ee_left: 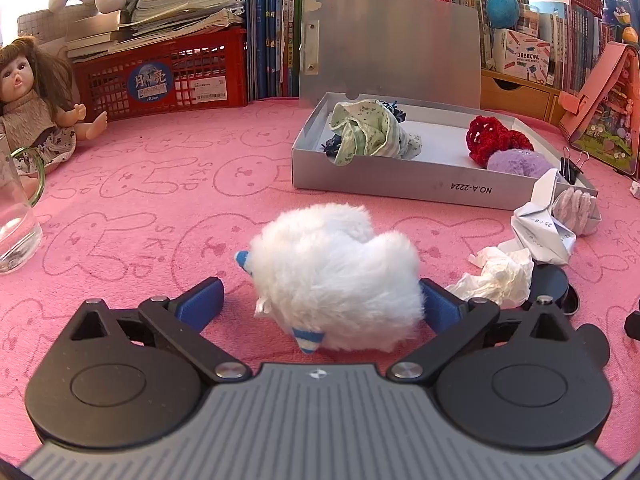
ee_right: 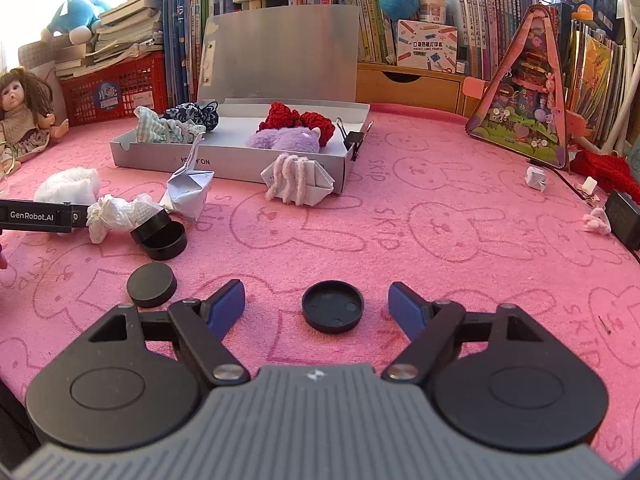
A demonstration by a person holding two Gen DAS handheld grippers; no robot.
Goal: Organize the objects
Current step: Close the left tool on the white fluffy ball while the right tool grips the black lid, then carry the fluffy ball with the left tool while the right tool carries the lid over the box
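Note:
A white fluffy plush toy [ee_left: 336,276] with blue striped tips lies on the pink cloth between the open fingers of my left gripper [ee_left: 320,304]; the right finger touches it, the left stands apart. It also shows in the right wrist view [ee_right: 68,186]. The open grey box [ee_left: 400,176] holds a green cloth bundle [ee_left: 368,132], a red crochet piece [ee_left: 496,140] and a purple plush [ee_left: 520,162]. My right gripper [ee_right: 316,304] is open, with a black lid [ee_right: 333,306] lying between its fingers on the cloth.
Crumpled tissue [ee_right: 112,214], folded paper pieces [ee_right: 188,192], a black round container [ee_right: 160,234] and another black lid [ee_right: 152,284] lie before the box [ee_right: 240,164]. A glass cup [ee_left: 16,216] and doll [ee_left: 36,104] stand left. Books and a red crate [ee_left: 160,76] line the back.

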